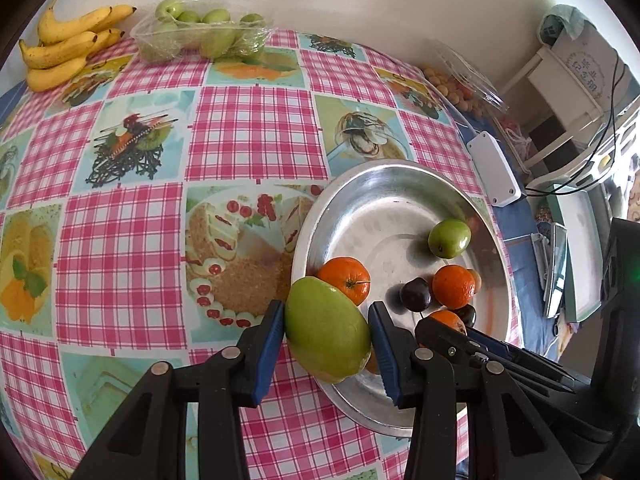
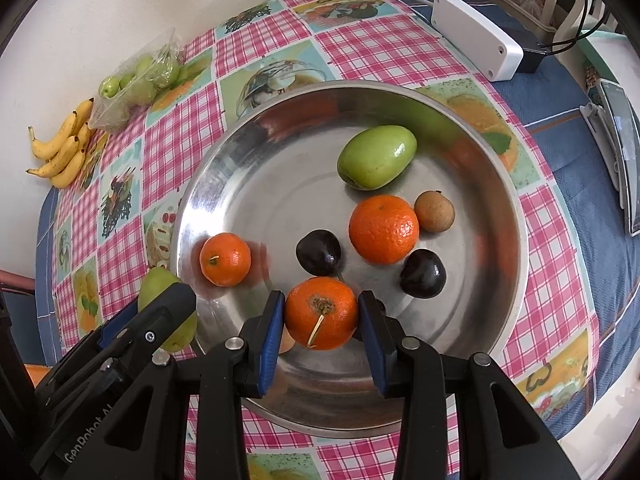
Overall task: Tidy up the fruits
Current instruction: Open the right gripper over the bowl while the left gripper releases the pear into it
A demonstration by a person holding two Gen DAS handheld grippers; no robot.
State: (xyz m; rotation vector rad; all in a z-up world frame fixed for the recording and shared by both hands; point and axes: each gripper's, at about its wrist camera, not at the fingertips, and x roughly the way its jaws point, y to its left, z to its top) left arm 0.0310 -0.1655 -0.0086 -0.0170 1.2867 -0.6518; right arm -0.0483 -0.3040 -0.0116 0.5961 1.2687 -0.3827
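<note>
A round metal bowl [image 2: 508,184] sits on the checked tablecloth and holds a green fruit [image 2: 376,157], two loose tangerines [image 2: 383,229] [image 2: 225,259], two dark plums [image 2: 318,252] [image 2: 423,273] and a small brown fruit [image 2: 434,211]. My left gripper [image 1: 327,330] is shut on a large green fruit [image 1: 327,330] above the bowl's near left rim [image 1: 316,216]. My right gripper [image 2: 321,314] is shut on a tangerine [image 2: 321,314] low over the bowl's near side.
Bananas [image 1: 66,46] and a clear tray of green fruits [image 1: 204,30] lie at the far edge by the wall. A white box [image 1: 494,168] and a tray of small brown fruits [image 1: 456,88] lie beyond the bowl. A chair [image 1: 560,92] stands to the right.
</note>
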